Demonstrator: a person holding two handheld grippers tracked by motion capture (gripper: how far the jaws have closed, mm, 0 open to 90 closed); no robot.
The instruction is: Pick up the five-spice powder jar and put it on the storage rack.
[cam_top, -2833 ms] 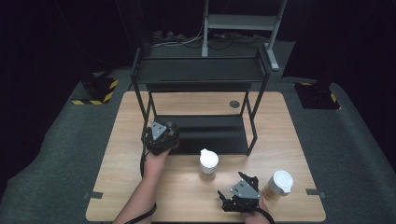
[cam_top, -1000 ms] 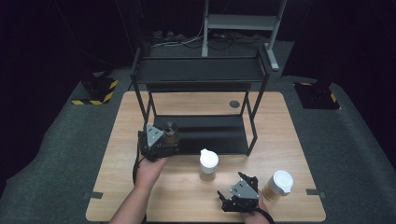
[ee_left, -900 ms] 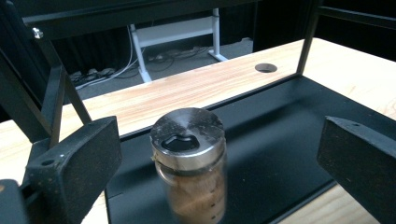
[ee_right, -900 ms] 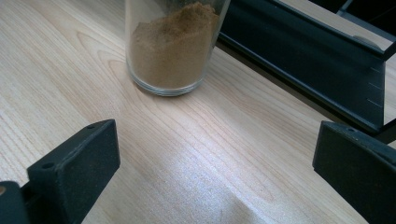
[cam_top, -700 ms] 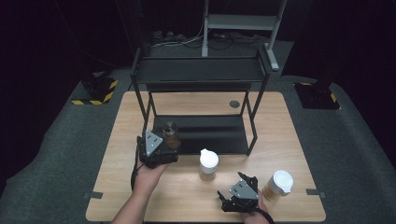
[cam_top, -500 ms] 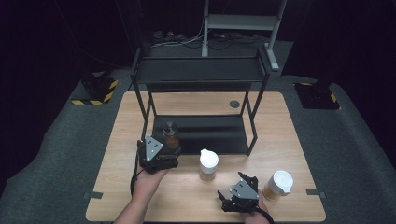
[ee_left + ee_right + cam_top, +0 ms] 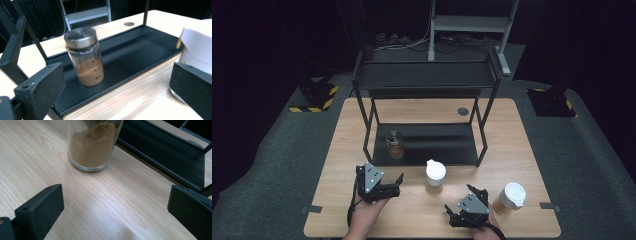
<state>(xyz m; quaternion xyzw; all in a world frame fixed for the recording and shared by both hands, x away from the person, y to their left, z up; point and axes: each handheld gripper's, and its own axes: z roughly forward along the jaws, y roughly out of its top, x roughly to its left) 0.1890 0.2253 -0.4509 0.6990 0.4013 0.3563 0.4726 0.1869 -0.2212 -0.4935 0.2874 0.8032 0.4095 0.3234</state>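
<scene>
Rack (image 7: 427,80) is the anchor here: metal-lidded spice jar (image 7: 395,144) already stands on its bottom shelf, white-lidded jar (image 7: 435,176) and paper cup (image 7: 509,198) wait just in front, left gripper (image 7: 398,182) and right gripper (image 7: 460,206) both spread wide, empty

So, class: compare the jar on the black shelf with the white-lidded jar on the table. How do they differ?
The shelf jar has a dark metal lid; the table jar has a white one. The shelf jar stands on the rack's bottom shelf; the table jar stands on the bare table in front of it. Both are clear, upright and hold brown powder.
</scene>
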